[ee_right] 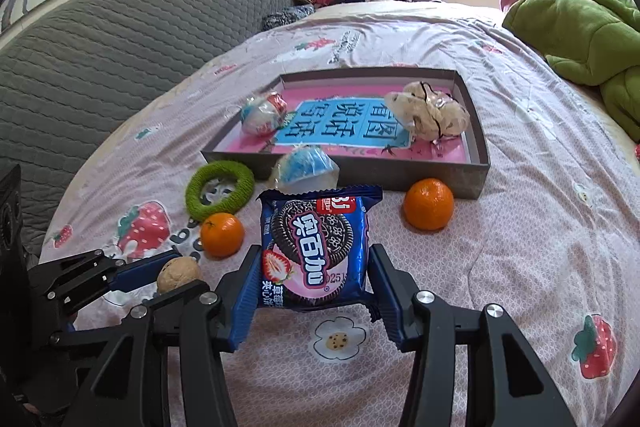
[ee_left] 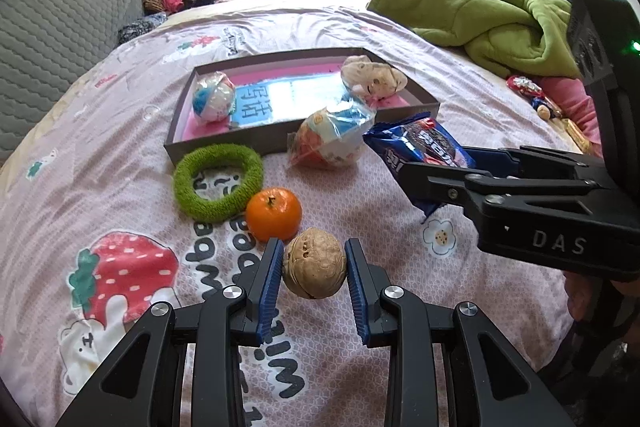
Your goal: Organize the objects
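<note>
The left gripper (ee_left: 312,269) has its fingers narrowly parted, clamped on a walnut (ee_left: 314,264) above the bed (ee_left: 360,227). The right gripper's (ee_right: 314,275) wider-set fingers pinch a blue cookie packet (ee_right: 316,247). Only the right view shows a second mandarin (ee_right: 428,203) beside the box (ee_right: 476,171).

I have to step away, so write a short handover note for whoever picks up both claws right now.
Left claw: shut on the walnut, lifted off the bedsheet.
Right claw: shut on the Oreo packet.
In the box: one wrapped ball and a bagged pastry.
Outside it: a second wrapped ball, green ring, two tangerines.
Left to do: box both held items, then the rest.
</note>
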The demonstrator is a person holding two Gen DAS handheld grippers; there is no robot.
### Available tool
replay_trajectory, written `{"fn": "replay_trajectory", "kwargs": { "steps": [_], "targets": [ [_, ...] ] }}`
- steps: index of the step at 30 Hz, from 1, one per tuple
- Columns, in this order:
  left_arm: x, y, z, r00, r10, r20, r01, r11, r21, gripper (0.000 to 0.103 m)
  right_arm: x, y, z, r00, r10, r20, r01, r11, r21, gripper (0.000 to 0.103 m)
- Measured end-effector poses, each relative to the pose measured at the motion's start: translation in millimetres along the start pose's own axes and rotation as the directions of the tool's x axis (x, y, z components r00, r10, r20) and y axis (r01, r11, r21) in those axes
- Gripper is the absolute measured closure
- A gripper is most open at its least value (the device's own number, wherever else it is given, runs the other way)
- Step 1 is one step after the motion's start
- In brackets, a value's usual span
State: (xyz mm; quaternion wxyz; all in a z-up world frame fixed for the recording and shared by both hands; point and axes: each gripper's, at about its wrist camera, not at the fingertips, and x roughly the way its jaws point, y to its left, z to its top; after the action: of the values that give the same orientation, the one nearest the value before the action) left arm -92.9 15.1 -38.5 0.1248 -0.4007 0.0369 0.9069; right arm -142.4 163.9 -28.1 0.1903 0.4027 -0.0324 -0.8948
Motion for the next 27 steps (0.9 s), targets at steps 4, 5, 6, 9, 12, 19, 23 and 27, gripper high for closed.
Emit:
{"fn": "replay_trajectory", "kwargs": {
  "steps": [4, 5, 6, 9, 12, 19, 23, 27],
  "targets": [
    [-9, 4, 7, 1.0, 0.0, 0.025, 0.0, 1.0, -0.013, 0.071, -12, 2, 2, 0.999, -0.009, 0.034, 0.009, 1.0, -0.005, 0.051],
    [-11, 5, 8, 1.0, 0.001, 0.03, 0.0, 1.0, -0.014, 0.071, -15, 3, 4, 0.999, -0.01, 0.045, 0.01, 1.0, -0.005, 0.051],
    [-14, 6, 11, 0.999, 0.003, 0.04, -0.003, 1.0, -0.015, 0.071, -18, 3, 4, 0.999, -0.011, 0.053, 0.011, 1.0, -0.006, 0.051],
    [-19, 9, 18, 0.998, 0.007, 0.06, -0.005, 1.0, -0.02, 0.071, -24, 5, 9, 0.997, -0.013, 0.074, 0.014, 1.0, -0.012, 0.051],
    [-24, 10, 26, 0.996, 0.015, 0.085, -0.013, 1.0, -0.019, 0.071, -29, 6, 12, 0.996, -0.013, 0.092, 0.015, 1.0, -0.017, 0.051],
    [-27, 11, 47, 0.992, 0.023, 0.123, -0.025, 1.0, 0.007, 0.071, -39, 9, 24, 0.991, -0.017, 0.131, 0.022, 0.999, -0.033, 0.051],
    [-24, 11, 58, 0.991, 0.027, 0.134, -0.03, 0.999, 0.018, 0.071, -43, 8, 34, 0.988, -0.019, 0.15, 0.025, 0.999, -0.038, 0.051],
    [-25, 11, 72, 0.988, 0.027, 0.155, -0.032, 0.999, 0.032, 0.071, -51, 5, 47, 0.983, -0.031, 0.183, 0.039, 0.998, -0.039, 0.051]
  ]
}}
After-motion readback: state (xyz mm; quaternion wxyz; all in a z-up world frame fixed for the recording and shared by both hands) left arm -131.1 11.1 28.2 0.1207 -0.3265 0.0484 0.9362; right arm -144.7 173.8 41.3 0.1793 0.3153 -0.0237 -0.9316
